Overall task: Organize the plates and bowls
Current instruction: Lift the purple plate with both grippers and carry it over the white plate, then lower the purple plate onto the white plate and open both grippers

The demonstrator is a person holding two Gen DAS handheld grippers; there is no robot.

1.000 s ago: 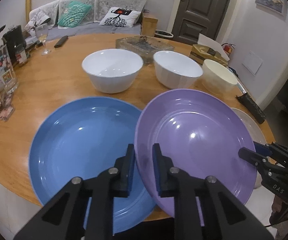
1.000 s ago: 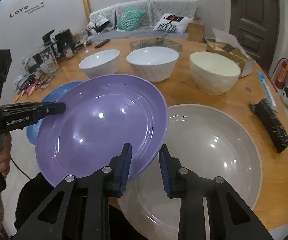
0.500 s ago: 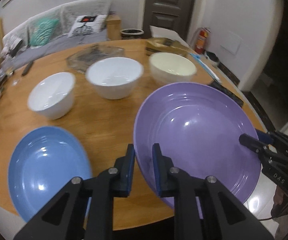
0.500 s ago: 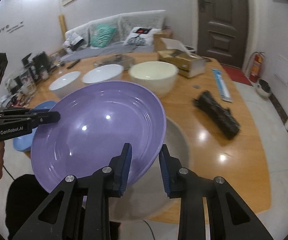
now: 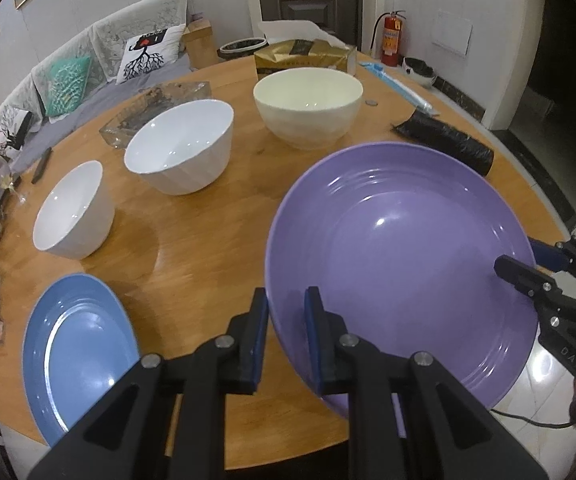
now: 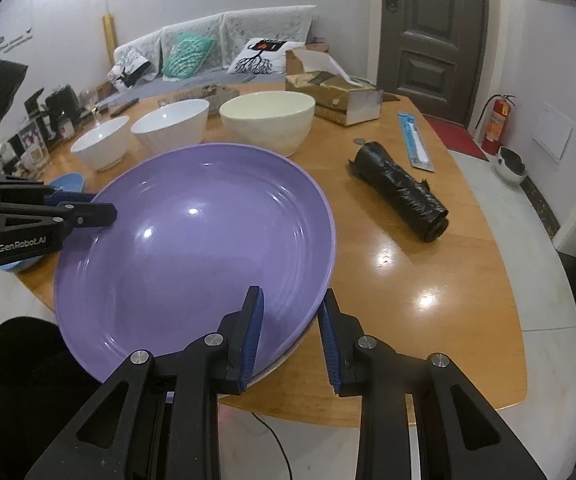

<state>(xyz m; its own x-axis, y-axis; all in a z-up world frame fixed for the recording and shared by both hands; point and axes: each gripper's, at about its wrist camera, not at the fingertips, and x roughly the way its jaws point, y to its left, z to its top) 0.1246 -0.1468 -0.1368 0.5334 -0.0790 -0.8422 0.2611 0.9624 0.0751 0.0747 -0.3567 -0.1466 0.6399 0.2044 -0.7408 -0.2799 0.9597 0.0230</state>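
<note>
Left wrist view, reading left to right. A blue plate (image 5: 74, 354) lies flat at the near left edge of the wooden table (image 5: 200, 240). Behind it stand three bowls in a row: a small white bowl (image 5: 73, 211) toward the left edge, a larger white bowl (image 5: 182, 146) beside it, and a cream bowl (image 5: 308, 106) near the far edge, none of them touching. A gold tissue box (image 5: 306, 58) sits just behind the cream bowl. A black roll (image 5: 446, 144) lies toward the right edge.

The purple plate (image 5: 400, 264) is held tilted over the near right part of the table. The left gripper (image 5: 286, 334) is clenched on its left rim, one finger either side. The right gripper (image 5: 528, 266) grips the opposite rim.

Right wrist view. The right gripper (image 6: 290, 334) straddles the near rim of the purple plate (image 6: 196, 248); its left finger is on the plate's upper face, while contact of the right finger below cannot be confirmed. A pale rim shows under the plate's near edge; what it belongs to cannot be told. The left gripper (image 6: 100, 208) holds the far left rim.
</note>
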